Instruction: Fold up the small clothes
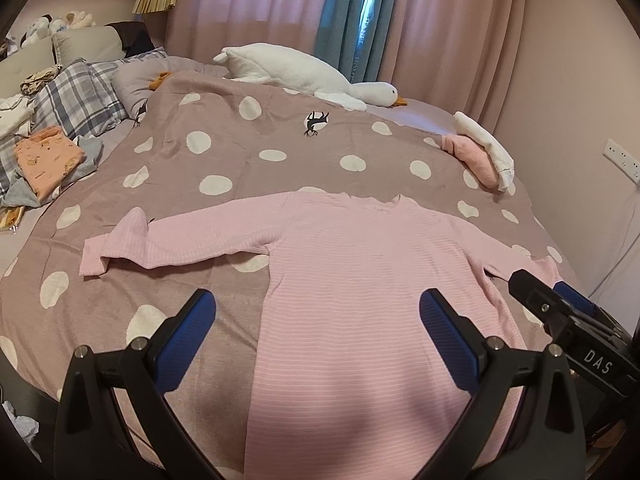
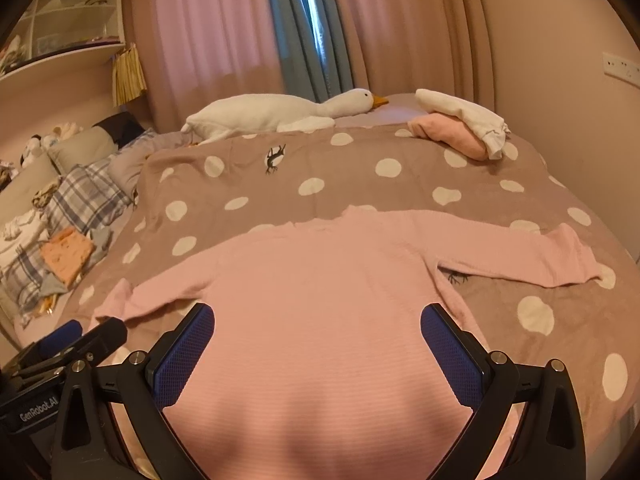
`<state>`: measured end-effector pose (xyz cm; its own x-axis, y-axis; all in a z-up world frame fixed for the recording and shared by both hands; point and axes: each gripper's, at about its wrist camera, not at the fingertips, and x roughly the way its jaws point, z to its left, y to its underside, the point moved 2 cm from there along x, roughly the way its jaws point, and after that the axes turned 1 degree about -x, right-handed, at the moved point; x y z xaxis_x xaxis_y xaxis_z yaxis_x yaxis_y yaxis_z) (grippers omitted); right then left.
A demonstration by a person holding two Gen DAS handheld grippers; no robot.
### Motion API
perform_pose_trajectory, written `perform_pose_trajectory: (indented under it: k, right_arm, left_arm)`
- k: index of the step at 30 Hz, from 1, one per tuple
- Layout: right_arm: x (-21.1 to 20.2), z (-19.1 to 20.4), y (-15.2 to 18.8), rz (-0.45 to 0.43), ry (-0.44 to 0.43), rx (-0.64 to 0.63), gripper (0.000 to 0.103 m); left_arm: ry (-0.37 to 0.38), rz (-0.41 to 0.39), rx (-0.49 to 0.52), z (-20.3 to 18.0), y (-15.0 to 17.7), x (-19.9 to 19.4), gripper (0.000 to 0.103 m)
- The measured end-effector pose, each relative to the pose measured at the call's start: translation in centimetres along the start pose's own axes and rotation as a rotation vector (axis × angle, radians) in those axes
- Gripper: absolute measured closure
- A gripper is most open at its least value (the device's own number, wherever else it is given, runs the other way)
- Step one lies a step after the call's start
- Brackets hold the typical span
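Showing shelves point(image 2: 60, 12) only rightward, both spread grippers point(image 1: 316, 312) point(image 2: 316, 320) overhang pink shirt point(image 1: 360, 280).

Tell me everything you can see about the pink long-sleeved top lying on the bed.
The pink top is a small long-sleeved garment with fine pale horizontal stripes, seemingly a soft ribbed knit. It lies flat on the dotted bedspread, neckline pointing toward the far side, hem nearest the cameras. Both sleeves are spread outward; the left one's cuff end is folded back on itself. Nothing is folded yet. The open left gripper and open right gripper hover over its lower body without gripping it.
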<state>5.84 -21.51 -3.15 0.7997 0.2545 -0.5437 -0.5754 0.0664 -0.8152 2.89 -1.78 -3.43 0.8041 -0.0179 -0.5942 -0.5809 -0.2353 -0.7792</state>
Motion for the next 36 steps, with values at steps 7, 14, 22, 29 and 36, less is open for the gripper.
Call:
perform_pose_trajectory:
  k: [7,14,22,29,36]
  right_arm:
    - [0.2,0.0,0.1,0.004,-0.001,-0.003,0.001]
    - [0.3,0.3,0.3,0.014,-0.006,-0.010,0.001]
    - [0.4,0.3,0.3,0.015,-0.007,-0.009,0.001]
    - [0.6,0.4,0.2,0.018,-0.008,-0.010,0.001]
    - [1.0,0.9,0.1,0.026,-0.016,-0.024,0.001]
  left_arm:
    - [-0.004,0.003,-0.002,0.1,0.2,0.2,0.001]
    - [-0.002,0.006,-0.003,0.3,0.3,0.3,0.001]
    - [0.004,0.006,-0.006,0.2,0.3,0.3,0.001]
    - [0.015,0.008,-0.005,0.2,0.1,0.3,0.001]
    - [0.015,0.005,-0.006,0.3,0.1,0.2,0.001]
